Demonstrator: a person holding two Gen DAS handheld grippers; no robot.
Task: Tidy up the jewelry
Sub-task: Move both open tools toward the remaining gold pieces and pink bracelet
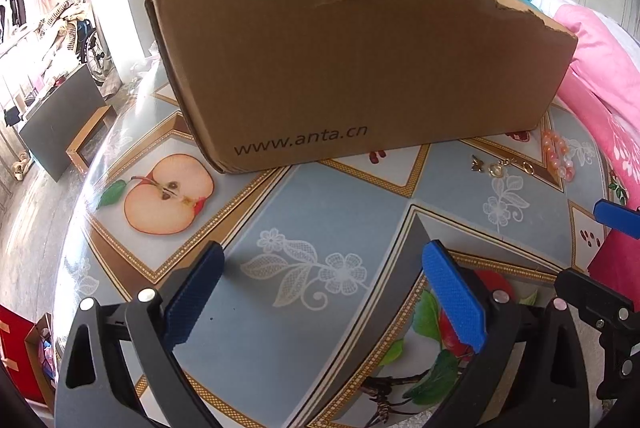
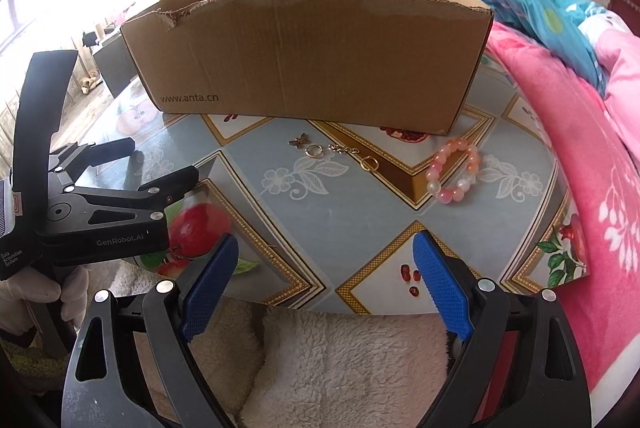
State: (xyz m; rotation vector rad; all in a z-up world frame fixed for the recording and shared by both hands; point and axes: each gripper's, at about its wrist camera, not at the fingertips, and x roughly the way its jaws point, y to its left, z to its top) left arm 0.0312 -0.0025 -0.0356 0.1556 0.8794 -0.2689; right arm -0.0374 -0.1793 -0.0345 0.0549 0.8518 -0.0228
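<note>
A pink bead bracelet [image 2: 454, 170] lies on the round table in front of the open cardboard box [image 2: 312, 60]. A gold chain with a butterfly charm and rings [image 2: 332, 150] lies to its left. In the left wrist view the bracelet [image 1: 558, 155] and the chain [image 1: 502, 165] lie at the far right, beside the box [image 1: 360, 68]. My right gripper [image 2: 324, 280] is open and empty at the table's near edge, short of the jewelry. My left gripper [image 1: 324, 292] is open and empty over the table, left of the jewelry.
The table [image 2: 360, 212] has a glossy fruit-pattern cloth. A pink quilt [image 2: 580, 148] lies against its right side. A white fleece [image 2: 340, 360] lies below the near edge. The left gripper's body [image 2: 100, 196] stands at the left of the right wrist view.
</note>
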